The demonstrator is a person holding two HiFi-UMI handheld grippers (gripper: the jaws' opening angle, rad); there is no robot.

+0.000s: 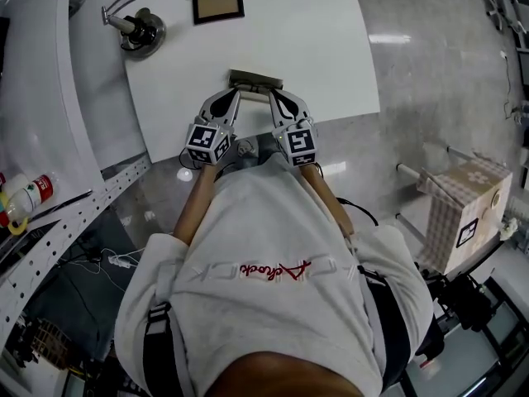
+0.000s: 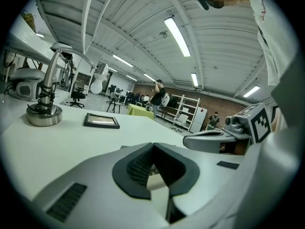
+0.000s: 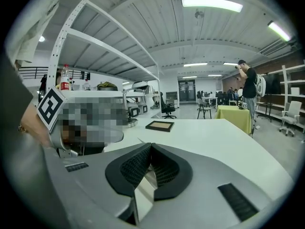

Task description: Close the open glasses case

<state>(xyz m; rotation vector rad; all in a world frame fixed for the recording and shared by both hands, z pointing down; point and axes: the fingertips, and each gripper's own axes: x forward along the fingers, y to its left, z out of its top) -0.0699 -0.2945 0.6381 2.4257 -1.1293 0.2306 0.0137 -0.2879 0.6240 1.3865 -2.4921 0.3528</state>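
Note:
A flat olive-brown glasses case (image 1: pixel 254 78) lies at the near edge of the white table (image 1: pixel 331 48). I cannot tell whether its lid is up or down. My left gripper (image 1: pixel 235 93) and right gripper (image 1: pixel 272 93) sit side by side just in front of it, tips at its near side. In the left gripper view, the left gripper (image 2: pixel 152 146) has its dark pads meeting, and a speck of the case shows below them. My right gripper (image 3: pixel 150 146) also has its pads together, with nothing clamped.
A dark picture frame (image 1: pixel 218 5) lies farther back on the table, with a metal lamp stand (image 1: pixel 145 31) to its left. A red-labelled bottle (image 1: pixel 33 193) rests on the shelf at the left. A cloth-covered box (image 1: pixel 467 209) stands on the floor at the right.

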